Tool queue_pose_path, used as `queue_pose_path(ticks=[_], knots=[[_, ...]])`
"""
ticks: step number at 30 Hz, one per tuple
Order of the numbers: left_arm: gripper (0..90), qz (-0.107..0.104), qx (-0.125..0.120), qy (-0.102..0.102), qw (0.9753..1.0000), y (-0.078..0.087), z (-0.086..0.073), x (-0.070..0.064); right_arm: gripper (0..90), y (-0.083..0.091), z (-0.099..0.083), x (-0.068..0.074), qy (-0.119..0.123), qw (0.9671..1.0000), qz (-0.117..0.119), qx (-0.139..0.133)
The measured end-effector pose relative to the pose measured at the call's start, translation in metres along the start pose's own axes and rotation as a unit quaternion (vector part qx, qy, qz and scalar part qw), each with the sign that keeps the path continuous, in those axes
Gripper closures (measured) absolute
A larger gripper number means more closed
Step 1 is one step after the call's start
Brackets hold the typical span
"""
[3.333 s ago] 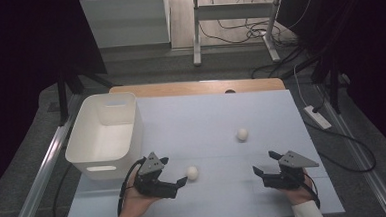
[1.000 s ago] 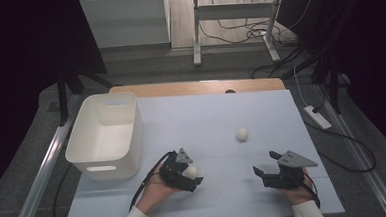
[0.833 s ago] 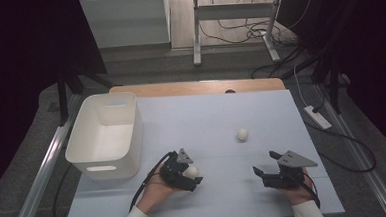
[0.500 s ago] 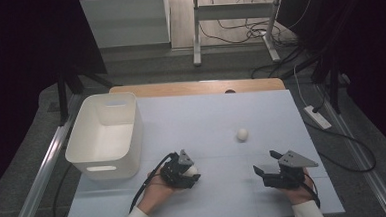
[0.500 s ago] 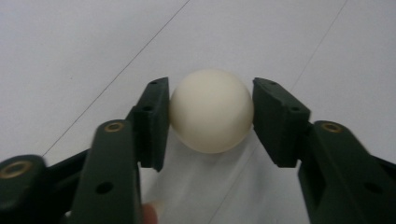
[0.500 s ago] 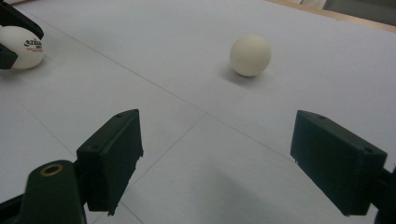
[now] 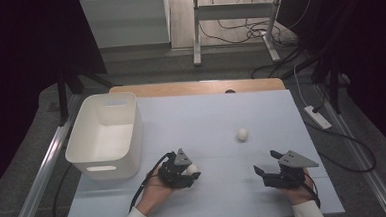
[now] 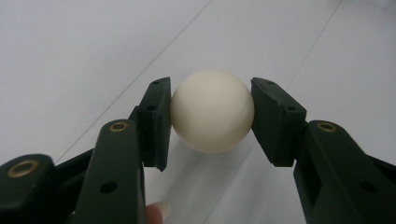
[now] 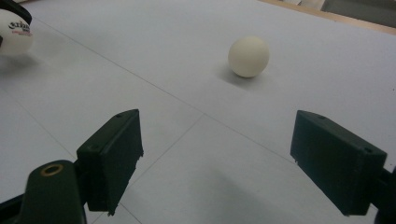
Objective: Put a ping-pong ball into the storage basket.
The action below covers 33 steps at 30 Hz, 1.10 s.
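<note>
A cream ball (image 8: 212,110) sits between the two black jaws of my left gripper (image 8: 211,122), which is shut on it just above the pale table. From above, that ball (image 7: 191,169) and my left gripper (image 7: 190,172) lie near the front of the table, right of the white bin (image 7: 106,134). A second cream ball (image 7: 242,134) (image 9: 248,56) rests loose on the table farther back. My right gripper (image 7: 260,173) (image 9: 215,161) stands open near the front right, with nothing between its jaws. The held ball (image 9: 14,31), with print on it, shows at the far left of the right gripper view.
The white bin stands at the table's left. The pale sheet (image 7: 206,113) covers a wooden table whose back edge (image 7: 200,87) shows. A power strip (image 7: 317,117) and cables lie on the floor to the right.
My left gripper moved right from beside the bin to the near ball and shut on it. Over the last second it has barely shifted. The right gripper has stayed still.
</note>
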<state>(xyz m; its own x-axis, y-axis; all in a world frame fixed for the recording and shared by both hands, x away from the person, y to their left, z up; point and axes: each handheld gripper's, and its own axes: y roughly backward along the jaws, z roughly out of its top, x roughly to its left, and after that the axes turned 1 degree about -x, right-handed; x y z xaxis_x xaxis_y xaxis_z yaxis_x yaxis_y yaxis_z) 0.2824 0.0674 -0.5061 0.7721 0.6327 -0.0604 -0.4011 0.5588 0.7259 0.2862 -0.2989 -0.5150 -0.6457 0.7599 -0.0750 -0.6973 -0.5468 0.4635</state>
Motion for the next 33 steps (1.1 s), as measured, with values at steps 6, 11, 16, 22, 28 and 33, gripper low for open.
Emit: queue_pose_path(ticks=[6, 11, 16, 22, 28, 33], knots=[[50.9, 0.003, -0.018, 0.005, 0.9998, 0.006, -0.001, 0.003, 17.1, 0.0, 0.0, 0.0, 0.0, 1.0, -0.001, 0.0], [50.9, 0.004, -0.038, 0.009, 0.9992, 0.012, 0.0, 0.004, 17.1, 0.0, 0.0, 0.0, 0.0, 1.0, 0.0, -0.003], [50.9, 0.009, -0.06, 0.013, 0.9981, 0.02, 0.0, 0.006, 17.1, 0.0, 0.0, 0.0, 0.0, 1.0, -0.001, -0.003], [50.9, 0.009, -0.078, 0.012, 0.9969, 0.028, 0.002, 0.006, 17.1, 0.0, 0.0, 0.0, 0.001, 1.0, -0.002, -0.001], [50.8, 0.01, -0.093, 0.01, 0.9956, 0.034, 0.003, 0.007, 17.1, 0.0, 0.0, 0.0, 0.0, 1.0, -0.001, -0.003], [50.8, 0.01, -0.103, 0.012, 0.9946, 0.037, 0.003, 0.008, 17.1, 0.0, 0.0, 0.0, 0.001, 1.0, -0.002, -0.001]])
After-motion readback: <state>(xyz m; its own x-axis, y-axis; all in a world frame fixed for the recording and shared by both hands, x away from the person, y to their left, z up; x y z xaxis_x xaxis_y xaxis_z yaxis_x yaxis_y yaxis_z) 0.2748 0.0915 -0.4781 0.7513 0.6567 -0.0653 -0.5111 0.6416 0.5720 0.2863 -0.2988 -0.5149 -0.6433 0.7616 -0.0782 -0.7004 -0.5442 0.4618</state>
